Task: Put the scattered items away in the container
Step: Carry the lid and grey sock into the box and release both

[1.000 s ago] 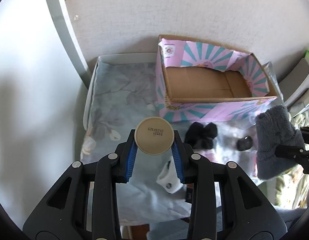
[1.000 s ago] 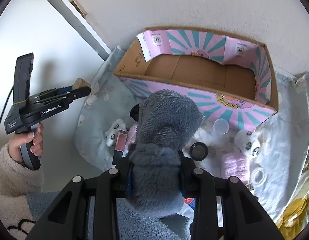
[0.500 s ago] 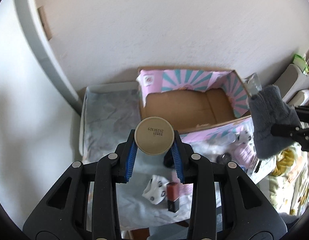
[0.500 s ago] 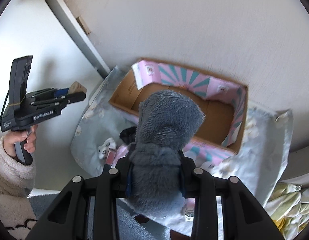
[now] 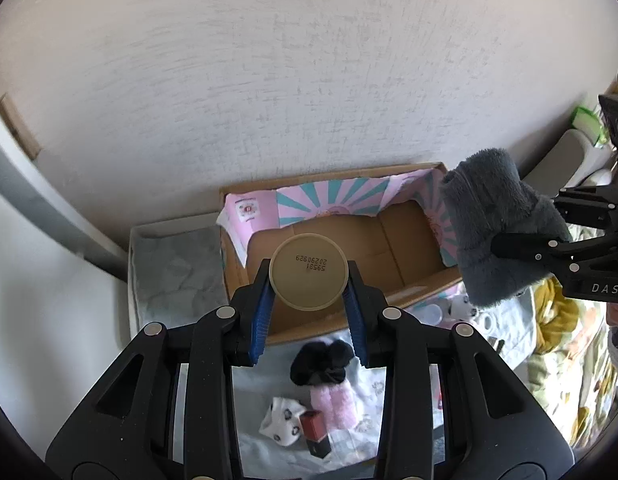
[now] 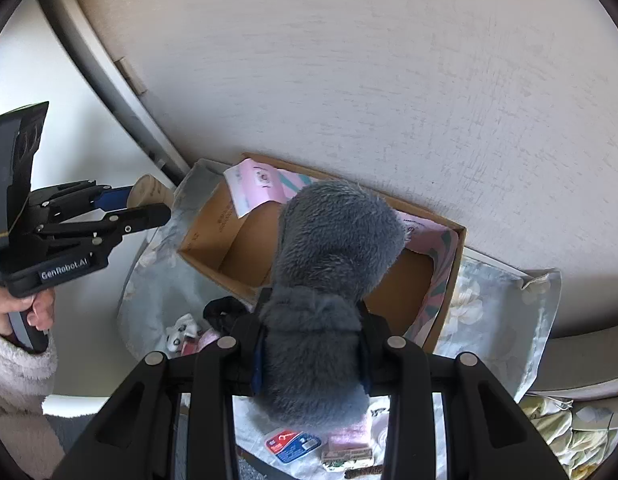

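Left gripper (image 5: 307, 280) clamps a round beige printed-base container (image 5: 307, 271). Right gripper (image 6: 311, 344) grips a fluffy grey fabric piece (image 6: 329, 264) above the open pink-and-teal cardboard box (image 6: 213, 224)

The round tan base of the container (image 5: 307, 271) held in the left gripper (image 5: 307, 280) carries two printed lines, seen upside down: "20290929" and "59581". The side of the left gripper reads "GenRobot.AI" in white in the right wrist view. The right gripper (image 5: 557, 240) shows the white letters "DAS" on its body. Small print on the cardboard box (image 6: 225, 216) is too small to read.
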`<state>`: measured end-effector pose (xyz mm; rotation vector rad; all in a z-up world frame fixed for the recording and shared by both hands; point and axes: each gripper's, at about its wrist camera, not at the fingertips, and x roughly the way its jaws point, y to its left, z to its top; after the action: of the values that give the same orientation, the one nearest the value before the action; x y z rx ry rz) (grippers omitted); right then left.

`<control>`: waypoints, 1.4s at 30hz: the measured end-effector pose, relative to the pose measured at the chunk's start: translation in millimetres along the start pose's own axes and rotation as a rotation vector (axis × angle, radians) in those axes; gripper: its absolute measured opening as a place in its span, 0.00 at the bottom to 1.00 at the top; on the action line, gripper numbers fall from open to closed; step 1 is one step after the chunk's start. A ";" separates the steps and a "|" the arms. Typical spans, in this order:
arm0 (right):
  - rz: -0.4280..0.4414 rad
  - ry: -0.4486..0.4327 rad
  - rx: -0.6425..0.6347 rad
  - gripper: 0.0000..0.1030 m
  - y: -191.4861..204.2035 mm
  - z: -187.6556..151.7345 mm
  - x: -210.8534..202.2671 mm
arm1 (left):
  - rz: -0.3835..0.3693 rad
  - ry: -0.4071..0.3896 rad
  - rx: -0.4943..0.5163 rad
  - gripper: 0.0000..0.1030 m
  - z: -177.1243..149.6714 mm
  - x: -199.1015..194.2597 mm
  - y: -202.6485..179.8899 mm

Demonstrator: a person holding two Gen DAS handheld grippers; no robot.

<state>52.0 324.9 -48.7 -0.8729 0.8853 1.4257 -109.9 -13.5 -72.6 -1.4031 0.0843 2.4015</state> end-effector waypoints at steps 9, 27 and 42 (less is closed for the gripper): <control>-0.006 0.051 -0.031 0.31 -15.3 15.9 32.2 | -0.018 0.066 0.006 0.29 14.5 44.1 -5.9; 0.015 0.170 -0.129 0.31 -27.9 27.3 98.0 | -0.014 0.208 -0.008 0.29 12.3 111.6 -10.3; 0.037 0.201 -0.196 0.32 -40.2 29.8 112.4 | -0.011 0.242 -0.007 0.29 12.0 130.4 -15.9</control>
<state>87.7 401.3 -138.2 -1.1685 0.9257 1.4931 -172.5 39.8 -175.8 -1.6869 0.1294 2.2143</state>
